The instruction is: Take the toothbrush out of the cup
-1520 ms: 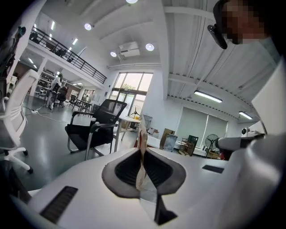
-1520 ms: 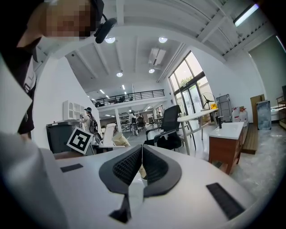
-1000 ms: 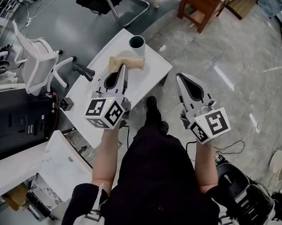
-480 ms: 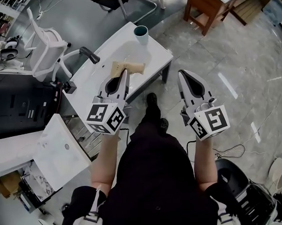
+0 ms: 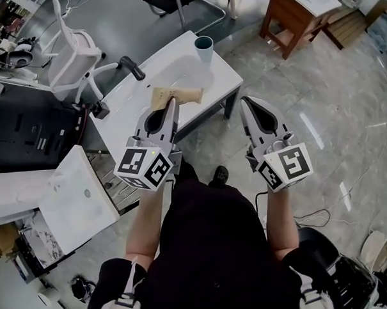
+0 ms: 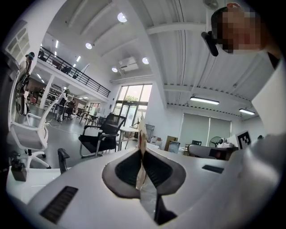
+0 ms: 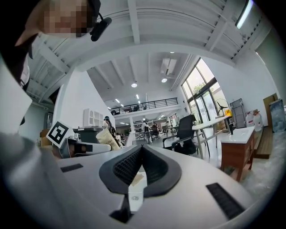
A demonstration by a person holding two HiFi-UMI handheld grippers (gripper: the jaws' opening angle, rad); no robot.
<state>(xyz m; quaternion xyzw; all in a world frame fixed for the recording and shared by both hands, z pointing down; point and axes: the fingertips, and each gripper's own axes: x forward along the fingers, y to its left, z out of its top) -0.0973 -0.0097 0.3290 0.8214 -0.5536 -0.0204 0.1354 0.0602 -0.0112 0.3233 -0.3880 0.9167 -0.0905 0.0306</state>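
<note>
The toothbrush showed only as a flat tan paper pack (image 5: 180,93), and you held it clamped between the jaws of your left gripper (image 5: 172,103). From that gripper's own camera the pack (image 6: 141,134) stood edge-on, pinched where the two dark pads met, and stuck out past the tips. Seen from your head, the pack lay over the near long edge of the white table (image 5: 170,63). Whether it touched the top could not be told. The cup (image 5: 203,48), a teal one, stood upright by the table's far right corner, well apart from the pack. Your right gripper (image 5: 245,103) hung off the table's right end, over the stone floor (image 5: 319,100). Its jaws were pressed together with nothing between them (image 7: 141,148). Its camera also caught the pack (image 7: 105,138) off to its left. A white swivel chair (image 5: 74,53) stood beyond the table's left end. A wooden table (image 5: 299,11) stood past its far right corner, and a white slab (image 5: 74,201) lay near your left elbow.
</note>
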